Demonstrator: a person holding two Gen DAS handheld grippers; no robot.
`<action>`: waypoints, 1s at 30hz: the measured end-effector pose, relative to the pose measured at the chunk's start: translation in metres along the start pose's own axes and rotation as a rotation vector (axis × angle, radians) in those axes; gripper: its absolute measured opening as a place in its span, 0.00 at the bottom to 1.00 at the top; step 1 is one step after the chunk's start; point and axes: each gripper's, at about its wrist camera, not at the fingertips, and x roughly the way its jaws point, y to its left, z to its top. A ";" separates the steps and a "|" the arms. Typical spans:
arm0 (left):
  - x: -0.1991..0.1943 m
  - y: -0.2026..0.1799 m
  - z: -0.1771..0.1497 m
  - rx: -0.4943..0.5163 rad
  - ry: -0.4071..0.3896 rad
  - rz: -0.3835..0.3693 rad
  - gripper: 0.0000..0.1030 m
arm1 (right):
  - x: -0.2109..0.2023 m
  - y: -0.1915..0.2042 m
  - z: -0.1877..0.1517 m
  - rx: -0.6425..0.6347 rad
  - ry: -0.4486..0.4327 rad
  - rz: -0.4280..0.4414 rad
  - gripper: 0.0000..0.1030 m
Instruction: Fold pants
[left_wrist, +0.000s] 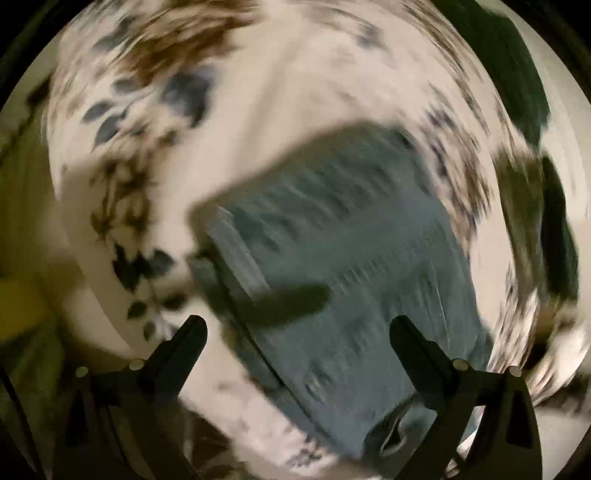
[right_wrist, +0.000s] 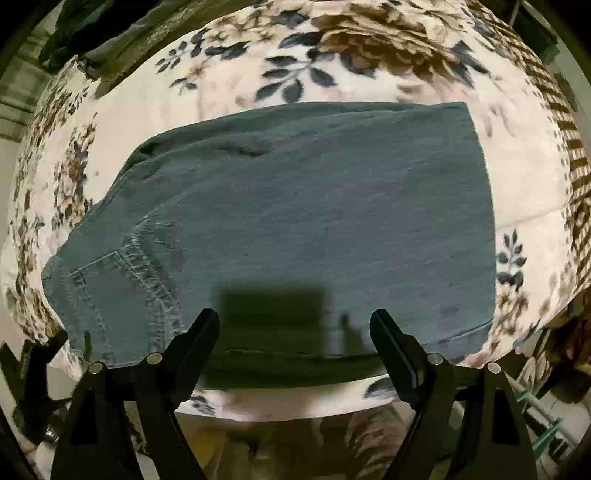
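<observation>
Currently both tongs are spread wide with nothing between the fingers.

Right wrist view: jeans (right_wrist: 295, 229) lie flat on a floral blanket (right_wrist: 332, 55), folded into a rough rectangle running left to right. Right edge is straight and clean. Left end is the waist, slanted, with a back pocket (right_wrist: 110, 288) and its stitching showing. Near edge sits close to the blanket's front edge; only a thin strip of blanket shows between them. Far side has a broad band of bare blanket, and there is more of it past the right edge. Dark clothing (right_wrist: 92, 33) lies at the far left corner, well apart from the jeans. Right tongs (right_wrist: 295, 325) hover over the near edge, around its middle, not touching the cloth. A blocky shadow falls on the denim between the fingers.

Left wrist view: heavy motion blur. Jeans (left_wrist: 351, 240) fill the centre and run down between the fingers of the left tongs (left_wrist: 297, 328); blanket (left_wrist: 277, 92) surrounds them. The right finger overlaps the denim, the left finger is over blanket. Cannot tell whether they touch the cloth.
</observation>
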 end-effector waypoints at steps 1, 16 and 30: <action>0.004 0.012 0.009 -0.039 0.005 -0.031 0.97 | -0.001 0.014 0.000 -0.006 0.006 0.001 0.84; -0.048 0.021 -0.013 0.094 -0.148 -0.291 0.25 | 0.044 0.050 0.003 -0.036 0.029 -0.005 0.84; 0.005 0.020 0.014 0.014 -0.142 -0.233 0.29 | 0.049 0.011 -0.015 -0.003 0.007 -0.064 0.84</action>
